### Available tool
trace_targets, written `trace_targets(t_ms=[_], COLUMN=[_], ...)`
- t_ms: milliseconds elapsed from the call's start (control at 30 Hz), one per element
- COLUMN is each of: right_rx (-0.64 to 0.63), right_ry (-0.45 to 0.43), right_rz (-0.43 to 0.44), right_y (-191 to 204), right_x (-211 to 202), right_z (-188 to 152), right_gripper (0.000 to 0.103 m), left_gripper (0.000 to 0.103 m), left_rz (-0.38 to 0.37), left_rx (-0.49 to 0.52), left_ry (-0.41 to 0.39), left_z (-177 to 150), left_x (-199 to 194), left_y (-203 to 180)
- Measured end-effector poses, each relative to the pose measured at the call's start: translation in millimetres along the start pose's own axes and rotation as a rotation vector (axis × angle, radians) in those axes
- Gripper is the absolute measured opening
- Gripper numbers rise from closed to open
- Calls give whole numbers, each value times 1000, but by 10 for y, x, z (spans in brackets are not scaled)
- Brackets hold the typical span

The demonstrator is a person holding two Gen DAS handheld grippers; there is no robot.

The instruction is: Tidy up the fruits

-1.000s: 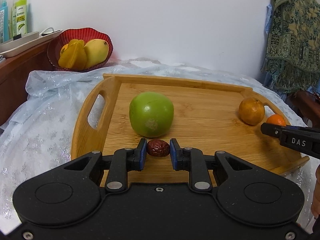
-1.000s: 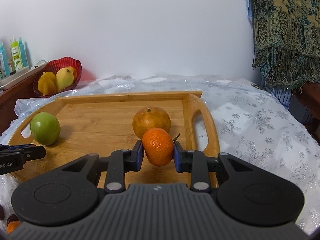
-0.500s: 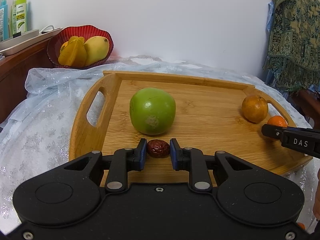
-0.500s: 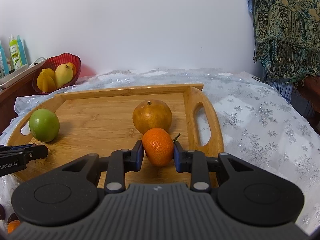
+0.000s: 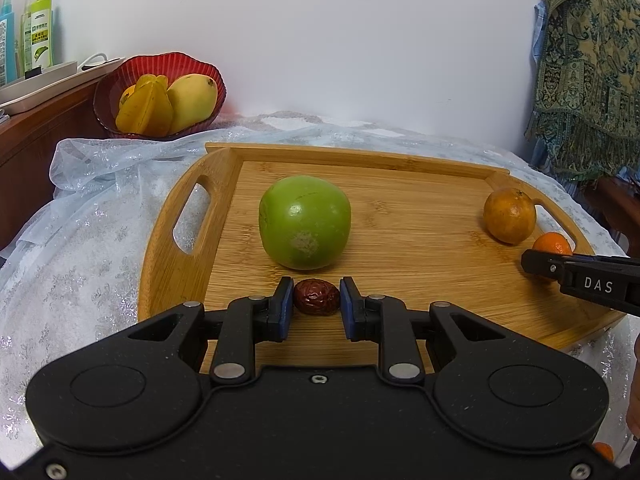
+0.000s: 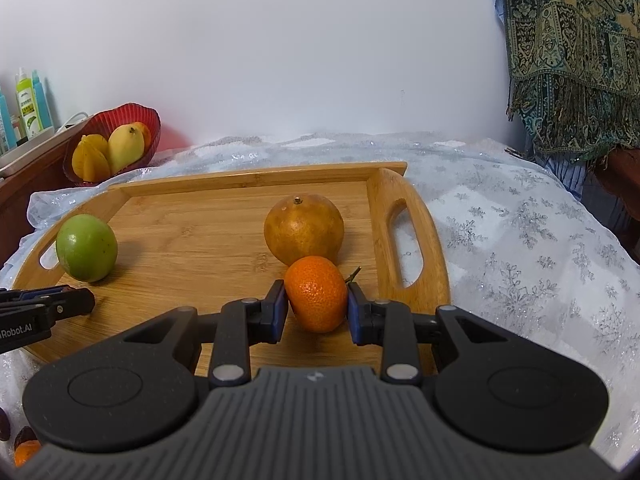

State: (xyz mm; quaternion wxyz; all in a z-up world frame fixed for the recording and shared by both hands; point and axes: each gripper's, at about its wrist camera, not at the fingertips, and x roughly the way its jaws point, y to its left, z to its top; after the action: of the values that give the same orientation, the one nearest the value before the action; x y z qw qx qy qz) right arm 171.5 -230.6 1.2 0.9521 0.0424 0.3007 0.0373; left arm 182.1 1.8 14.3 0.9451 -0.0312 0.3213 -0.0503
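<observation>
holding steady since the earlier frames, the left gripper keeps its blue pads clenched on a wrinkled, dark red dried date, and the right gripper keeps its grasp on a small, pebbly-skinned mandarin with a short stem; neither grip has changed, while the view from both wrists has crept a little closer to the bamboo tray. the date sits low over the near left part of the tray, just in front of a smooth, round green fruit with a pale scuff on its skin. the mandarin is at the tray's right end, just in front of a dull brownish orange and near the cut-out handle. the tray is flat grained wood with a raised rim and rounded ends, and it rests on a surface covered by a pale, glittery snowflake-patterned cloth. behind the tray to the left, a ribbed red bowl with a wavy edge holds a yellow mango, a ridged starfruit and an orange fruit mostly hidden behind them. plastic bottles stand on a wooden ledge further left, and a fringed patterned fabric hangs at the right.
</observation>
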Motion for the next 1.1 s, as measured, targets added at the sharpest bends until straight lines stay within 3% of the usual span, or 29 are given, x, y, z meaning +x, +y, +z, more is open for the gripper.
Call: trace_targets(t_ms=[1100], right_rx=[1], right_ry=[4], right_rz=[-1], right_y=[9], right_x=[10], right_z=[-9], right_gripper=[41], left_gripper=[24], left_rz=[2], left_rx=[1], left_ry=[-2], left_z=[-15], left_x=[-7], left_y=[-4])
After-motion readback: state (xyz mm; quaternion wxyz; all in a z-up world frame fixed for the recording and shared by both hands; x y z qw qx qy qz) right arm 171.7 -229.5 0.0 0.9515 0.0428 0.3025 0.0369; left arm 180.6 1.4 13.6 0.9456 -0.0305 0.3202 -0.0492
